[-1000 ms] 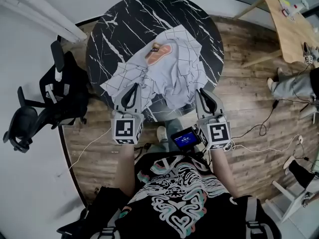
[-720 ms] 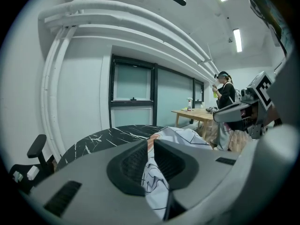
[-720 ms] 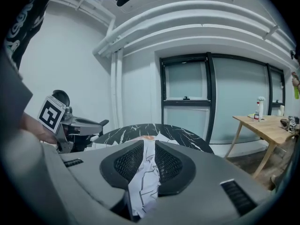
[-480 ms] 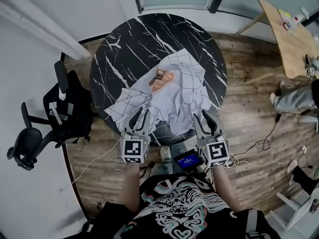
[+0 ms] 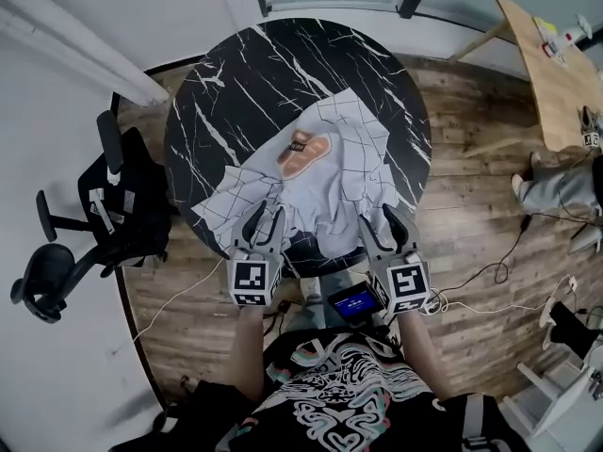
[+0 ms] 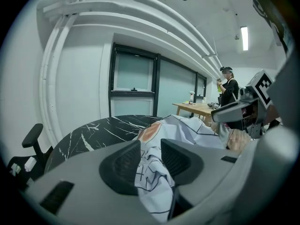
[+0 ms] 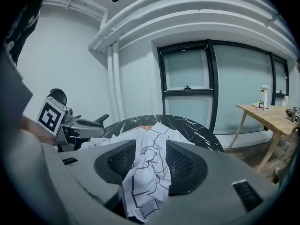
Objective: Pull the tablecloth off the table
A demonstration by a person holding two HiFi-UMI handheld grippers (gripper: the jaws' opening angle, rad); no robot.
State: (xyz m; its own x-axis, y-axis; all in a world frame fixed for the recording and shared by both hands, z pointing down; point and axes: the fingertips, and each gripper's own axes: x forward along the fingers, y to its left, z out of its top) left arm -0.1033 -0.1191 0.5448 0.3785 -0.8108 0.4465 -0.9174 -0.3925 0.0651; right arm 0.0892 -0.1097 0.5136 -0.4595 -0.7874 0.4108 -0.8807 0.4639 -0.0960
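Tablecloth (image 5: 341, 169) nearer; gripper views show it, perhaps loose, between tools' (image 5: 265, 222) (image 5: 384, 224) opening jaws

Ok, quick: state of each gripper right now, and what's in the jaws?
Left gripper: jaws opening, tablecloth bunched loosely between them, not clamped.
Right gripper: jaws opening, tablecloth hanging between them, not clamped.

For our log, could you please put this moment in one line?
left hand-held gripper, right hand-held gripper: jaws opening, tablecloth between | tablecloth: bunched on table
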